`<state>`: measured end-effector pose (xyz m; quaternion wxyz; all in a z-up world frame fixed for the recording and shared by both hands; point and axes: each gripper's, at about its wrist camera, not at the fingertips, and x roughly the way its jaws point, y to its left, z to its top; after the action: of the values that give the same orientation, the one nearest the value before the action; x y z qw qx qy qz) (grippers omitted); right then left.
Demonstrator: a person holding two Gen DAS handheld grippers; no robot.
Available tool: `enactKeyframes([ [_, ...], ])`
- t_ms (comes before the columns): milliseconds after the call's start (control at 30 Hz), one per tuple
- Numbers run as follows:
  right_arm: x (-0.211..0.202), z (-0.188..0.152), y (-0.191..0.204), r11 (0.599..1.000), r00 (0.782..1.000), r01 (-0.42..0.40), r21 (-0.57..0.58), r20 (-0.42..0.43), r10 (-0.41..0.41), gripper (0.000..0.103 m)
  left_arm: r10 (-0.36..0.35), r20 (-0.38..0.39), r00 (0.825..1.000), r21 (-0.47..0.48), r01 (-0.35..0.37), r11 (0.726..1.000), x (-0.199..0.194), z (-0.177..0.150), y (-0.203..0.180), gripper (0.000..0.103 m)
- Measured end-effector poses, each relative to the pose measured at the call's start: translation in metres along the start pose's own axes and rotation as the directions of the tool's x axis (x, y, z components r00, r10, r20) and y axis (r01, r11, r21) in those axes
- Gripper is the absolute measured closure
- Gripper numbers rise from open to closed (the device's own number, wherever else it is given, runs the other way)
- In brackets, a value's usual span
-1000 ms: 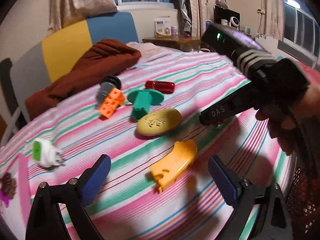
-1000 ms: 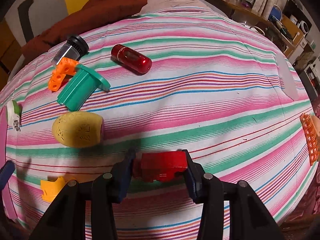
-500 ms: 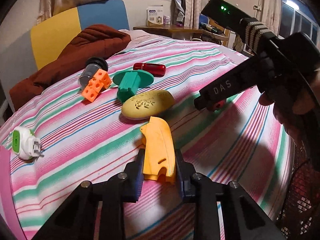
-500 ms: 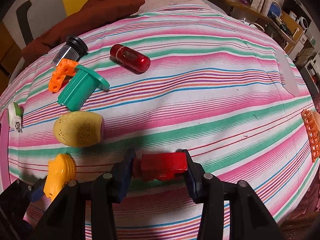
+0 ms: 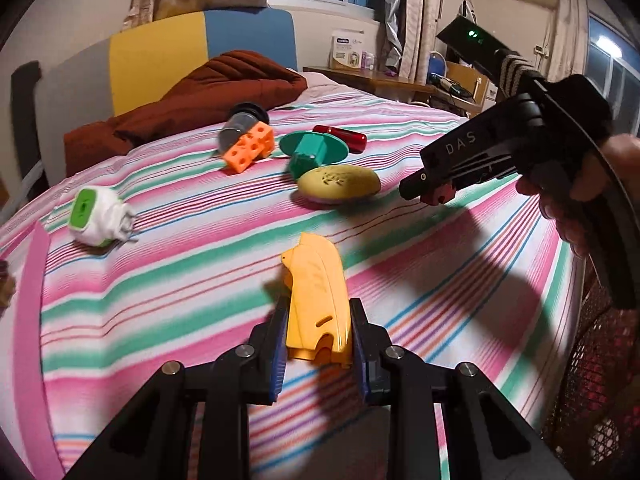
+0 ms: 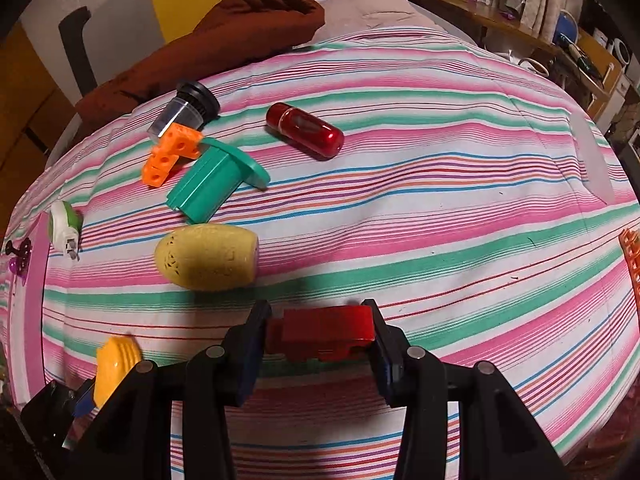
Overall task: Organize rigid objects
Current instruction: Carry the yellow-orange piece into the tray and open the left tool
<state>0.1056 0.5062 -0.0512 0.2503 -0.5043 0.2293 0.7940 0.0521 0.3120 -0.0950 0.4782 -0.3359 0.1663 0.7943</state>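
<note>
My left gripper [image 5: 318,332] is shut on a curved yellow plastic piece [image 5: 316,300] and holds it over the striped bed sheet; the piece also shows in the right wrist view [image 6: 116,364] at the lower left. My right gripper [image 6: 320,336] is shut on a red plastic block [image 6: 324,336], held above the sheet; in the left wrist view that gripper [image 5: 432,192] hangs at the right with the red block [image 5: 438,196] at its tip.
On the sheet lie a yellow oval object [image 6: 208,256], a green flanged piece [image 6: 212,184], an orange holed block [image 6: 170,154], a grey-black cylinder [image 6: 184,110], a red capsule [image 6: 306,130] and a white-green plug [image 6: 64,226]. A brown blanket [image 6: 224,36] lies behind. A mesh basket [image 5: 600,380] stands at the right.
My left gripper was open a second ago; it closed on the yellow piece and has lifted it off the sheet. The right gripper keeps holding the red block, nearly still.
</note>
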Motion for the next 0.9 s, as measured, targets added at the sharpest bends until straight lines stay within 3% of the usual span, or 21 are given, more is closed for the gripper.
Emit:
enactKeyframes([
  [167,0.006,0.003,0.001,0.999,0.999,-0.047,0.007,-0.012,0.047,0.057,0.005,0.002,1.0,-0.056,-0.005,0.998,-0.017,-0.01,0.012,0.076],
  [300,0.004,0.001,-0.001,0.999,0.999,-0.04,-0.002,0.011,0.04,0.057,0.005,0.036,0.999,-0.12,-0.001,0.993,-0.038,-0.015,0.026,0.076],
  [633,0.022,0.012,-0.014,0.999,1.0,-0.021,0.027,0.015,0.021,0.057,0.09,0.084,0.992,-0.224,-0.069,0.972,-0.077,-0.025,0.072,0.076],
  [900,0.001,0.02,-0.022,0.998,0.988,-0.012,0.064,0.151,0.003,0.057,0.21,0.078,0.975,-0.35,-0.17,0.921,-0.109,-0.038,0.138,0.076],
])
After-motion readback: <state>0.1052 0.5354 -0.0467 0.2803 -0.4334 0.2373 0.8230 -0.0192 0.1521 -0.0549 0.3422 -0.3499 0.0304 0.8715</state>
